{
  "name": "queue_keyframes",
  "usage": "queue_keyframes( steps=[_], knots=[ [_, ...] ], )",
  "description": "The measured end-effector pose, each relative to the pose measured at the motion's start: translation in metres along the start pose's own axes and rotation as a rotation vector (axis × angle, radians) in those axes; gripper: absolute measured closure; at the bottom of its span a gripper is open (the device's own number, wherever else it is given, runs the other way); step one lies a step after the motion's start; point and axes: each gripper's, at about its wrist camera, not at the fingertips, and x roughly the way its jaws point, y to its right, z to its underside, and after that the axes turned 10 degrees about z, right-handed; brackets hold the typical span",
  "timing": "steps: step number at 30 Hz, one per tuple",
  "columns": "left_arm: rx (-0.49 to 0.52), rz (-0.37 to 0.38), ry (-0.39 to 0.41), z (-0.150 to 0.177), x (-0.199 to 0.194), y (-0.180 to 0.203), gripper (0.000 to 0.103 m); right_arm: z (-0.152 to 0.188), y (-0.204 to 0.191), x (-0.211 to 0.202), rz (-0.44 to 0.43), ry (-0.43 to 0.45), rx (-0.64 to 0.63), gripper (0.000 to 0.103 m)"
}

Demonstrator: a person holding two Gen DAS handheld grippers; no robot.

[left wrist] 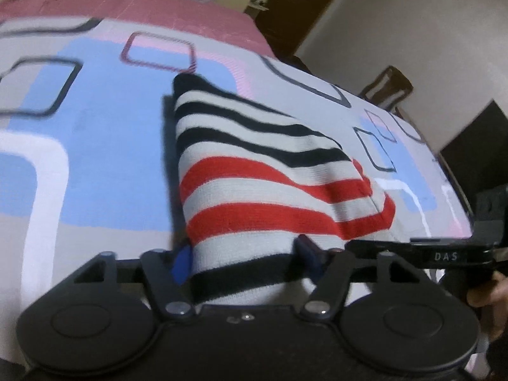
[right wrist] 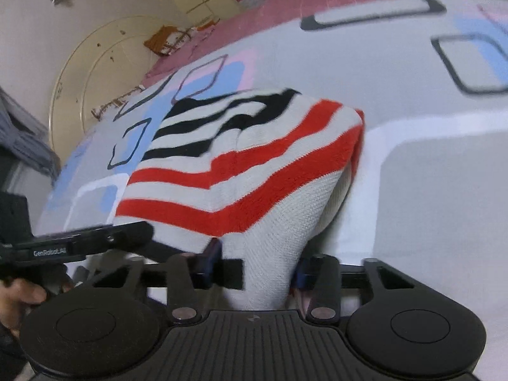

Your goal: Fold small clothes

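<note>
- On the bed, left wrist view: striped knit garment (left wrist: 254, 171) (white w/ black and red bands) lies on a bedsheet (left wrist: 104, 158) patterned w/ blue patches and dark rounded squares; near edge lifted toward cam.
- Left gripper (left wrist: 246, 258) clenched on the garment's near edge, cloth bunched between the blue finger pads (left wrist: 182, 262); black hem band sits right at the pinch.
- Writing: "DAS" in white on the right gripper (left wrist: 444, 255) body, low right; rest of that tool cut off by frame edge, a hand partly seen under it.
- Far end blurred; pink blanket (left wrist: 143, 6) across top, chair (left wrist: 387, 85) by wall, detail soft.
- Right wrist view: same garment (right wrist: 241, 171) humped up off the sheet (right wrist: 412, 174), red bands near, black bands far and smeared by blur.
- Right gripper (right wrist: 258, 268) grasping a white fold of the garment, pinched between its two fingers.
- Writing: "GenRobot.AI" (last chars fuzzy) on the left gripper (right wrist: 73, 247) at left; its fingertips hidden behind cloth.
- Underside of the raised fold not visible. Round glass-like disc (right wrist: 95, 73) against the far wall, hard to make out.
</note>
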Motion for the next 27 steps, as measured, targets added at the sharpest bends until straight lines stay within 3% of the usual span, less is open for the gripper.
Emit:
queue_keyframes(
  steps=[4,12,17,27],
  knots=[
    [0.037,0.013,0.020,-0.002,-0.013,0.009,0.052,0.008,-0.020,-0.016,0.053,0.055,-0.027,0.069],
    [0.103,0.056,0.068,-0.005,-0.065,0.012,0.053,0.010,-0.079,-0.043,0.096,0.124,-0.094,0.070],
    [0.115,0.033,0.095,-0.002,-0.116,-0.017,0.053,0.015,-0.139,-0.039,0.077,0.135,-0.141,0.070],
    [0.060,-0.027,0.090,0.015,-0.198,-0.116,0.053,0.037,-0.260,0.032,0.012,0.080,-0.197,0.070]
  ],
)
